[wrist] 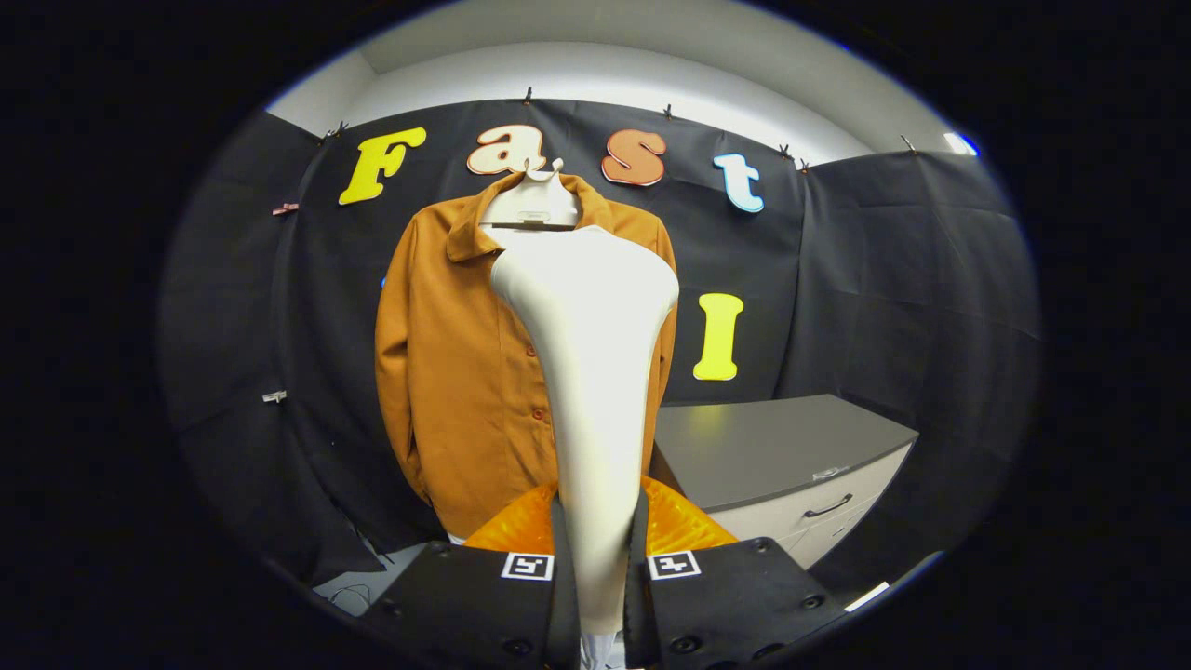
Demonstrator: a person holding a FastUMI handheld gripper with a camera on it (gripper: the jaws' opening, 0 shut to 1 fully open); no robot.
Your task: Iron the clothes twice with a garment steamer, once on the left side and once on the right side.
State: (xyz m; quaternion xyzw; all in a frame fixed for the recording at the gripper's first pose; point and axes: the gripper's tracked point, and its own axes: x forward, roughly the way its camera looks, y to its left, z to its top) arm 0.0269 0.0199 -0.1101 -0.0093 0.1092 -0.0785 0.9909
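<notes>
A brown button-up shirt [456, 372] hangs on a white hanger [530, 200] against the black booth wall. My gripper [600, 568] is shut on the handle of a white garment steamer [595, 372], both black fingers [484, 600] pressing its narrow lower part. The steamer stands upright between the fingers, and its wide head rises in front of the shirt's right half, near the collar. The head hides that side of the shirt. An orange part [684, 526] sits behind the fingers at the steamer's base.
A cabinet with a grey top [772, 447] and white drawers [819, 512] stands to the right of the shirt, close beside its hem. Black cloth walls close the booth on the left, back and right.
</notes>
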